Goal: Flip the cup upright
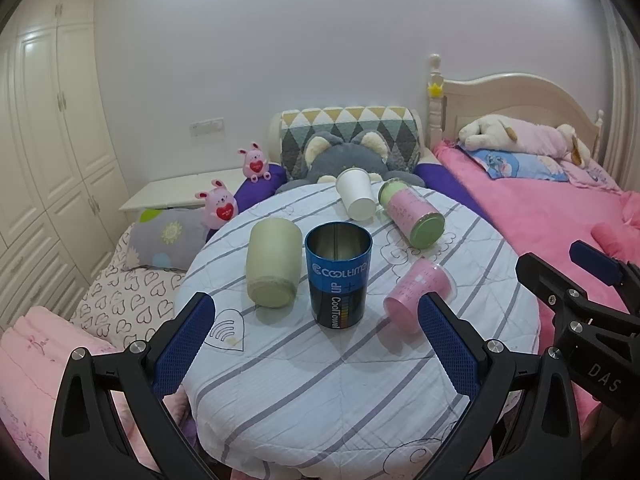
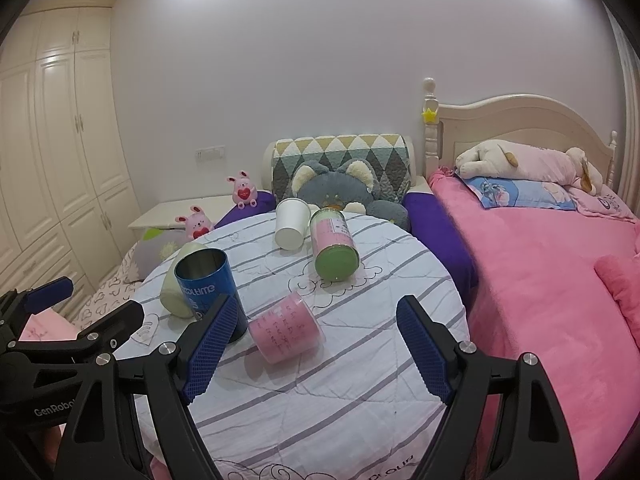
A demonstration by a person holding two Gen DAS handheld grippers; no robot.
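Observation:
A blue metal cup (image 1: 338, 276) stands upright, mouth up, on the round striped table (image 1: 320, 380). A pale green cup (image 1: 273, 267) lies on its side left of it. A small pink cup (image 1: 418, 295) lies on its side to the right. A pink-and-green canister (image 1: 411, 213) and a white paper cup (image 1: 355, 194) lie at the back. My left gripper (image 1: 316, 344) is open and empty, just in front of the blue cup. My right gripper (image 2: 316, 344) is open and empty, just in front of the pink cup (image 2: 286, 327); the blue cup (image 2: 210, 286) is to its left.
A pink bed (image 2: 540, 280) runs along the right of the table. A grey plush cat (image 1: 348, 156) and patterned cushion sit behind it. Pink bunny toys (image 1: 218, 204), pillows and a white nightstand are at the back left. Wardrobes (image 1: 48, 140) line the left wall.

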